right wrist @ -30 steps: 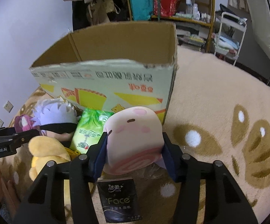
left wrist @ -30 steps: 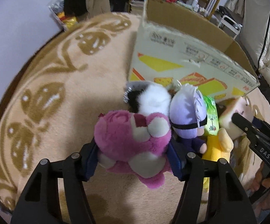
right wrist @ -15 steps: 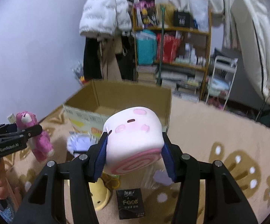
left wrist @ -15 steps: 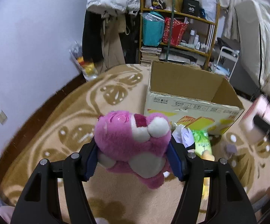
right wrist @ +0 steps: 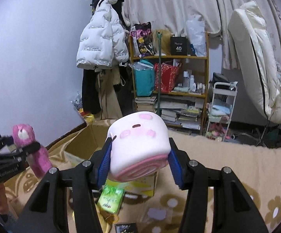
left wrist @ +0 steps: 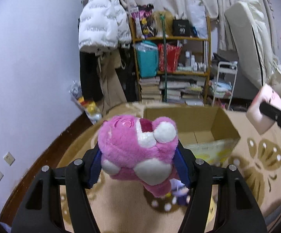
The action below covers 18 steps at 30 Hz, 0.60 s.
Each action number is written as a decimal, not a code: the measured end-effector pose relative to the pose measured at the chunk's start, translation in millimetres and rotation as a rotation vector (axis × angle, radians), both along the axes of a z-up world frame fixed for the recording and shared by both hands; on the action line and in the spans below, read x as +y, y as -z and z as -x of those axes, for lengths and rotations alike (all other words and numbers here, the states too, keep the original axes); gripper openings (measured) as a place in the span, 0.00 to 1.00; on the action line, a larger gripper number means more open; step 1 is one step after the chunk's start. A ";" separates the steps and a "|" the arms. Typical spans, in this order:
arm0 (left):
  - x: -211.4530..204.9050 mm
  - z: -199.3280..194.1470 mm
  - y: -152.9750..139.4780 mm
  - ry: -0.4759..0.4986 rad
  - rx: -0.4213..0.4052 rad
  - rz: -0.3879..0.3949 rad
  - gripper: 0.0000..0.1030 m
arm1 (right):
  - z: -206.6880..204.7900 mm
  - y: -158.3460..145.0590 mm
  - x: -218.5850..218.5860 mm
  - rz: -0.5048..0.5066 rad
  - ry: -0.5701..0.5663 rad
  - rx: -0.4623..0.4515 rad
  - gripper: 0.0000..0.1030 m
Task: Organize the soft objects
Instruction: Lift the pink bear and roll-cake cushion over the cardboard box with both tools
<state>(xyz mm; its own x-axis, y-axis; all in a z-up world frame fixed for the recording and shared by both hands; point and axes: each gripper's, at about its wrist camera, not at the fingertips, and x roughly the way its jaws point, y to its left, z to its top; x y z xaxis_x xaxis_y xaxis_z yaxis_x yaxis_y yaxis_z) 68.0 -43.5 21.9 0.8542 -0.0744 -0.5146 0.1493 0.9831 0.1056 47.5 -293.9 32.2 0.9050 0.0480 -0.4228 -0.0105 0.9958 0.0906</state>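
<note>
Left gripper [left wrist: 138,167] clamped on pink bear [left wrist: 138,145], centre frame. Right gripper [right wrist: 139,165] squeezing pale cube plush [right wrist: 139,151], centre too. Box [left wrist: 214,124] open behind, mid-frame. Could snag the rim and slip out if dropped short.

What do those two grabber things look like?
Both are matte black plastic. The left gripper and the right gripper each have two forked arms with silver bolts and ribbed blue pads on the fingers. White lettering runs along the left gripper's side in the right wrist view.
</note>
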 end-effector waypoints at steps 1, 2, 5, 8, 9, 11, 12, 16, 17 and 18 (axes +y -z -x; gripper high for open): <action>-1.4 -3.5 -3.6 0.000 -0.010 0.000 0.62 | -4.7 -1.6 -1.2 0.000 0.003 -0.003 0.55; -2.9 -9.2 -8.2 -0.001 -0.020 -0.001 0.62 | -6.7 -1.9 -3.2 -0.004 0.002 -0.005 0.55; -6.3 -29.0 -20.5 -0.001 -0.038 0.016 0.62 | -16.8 -3.2 -7.7 -0.017 -0.004 -0.007 0.55; -8.1 -46.6 -26.5 -0.012 -0.058 0.027 0.62 | -25.9 -2.1 -7.7 -0.004 -0.007 -0.010 0.55; -8.6 -50.9 -27.5 -0.013 -0.060 0.030 0.62 | -31.2 -2.0 -7.8 -0.001 -0.010 -0.010 0.55; -10.1 -62.2 -26.3 -0.006 -0.055 0.050 0.62 | -38.4 0.4 -8.6 -0.004 -0.014 -0.009 0.55; -10.5 -66.9 -25.0 0.005 -0.053 0.069 0.62 | -42.6 2.3 -8.4 -0.007 -0.019 -0.006 0.55; -14.4 -81.7 -14.0 0.026 -0.051 0.100 0.62 | -62.2 11.7 -9.3 -0.023 -0.024 0.013 0.55; -15.6 -85.1 -9.7 0.025 -0.045 0.096 0.62 | -65.6 13.9 -9.5 -0.027 -0.026 0.015 0.55; -17.8 -90.0 -4.7 0.025 -0.033 0.089 0.62 | -69.1 15.6 -10.0 -0.030 -0.028 0.018 0.55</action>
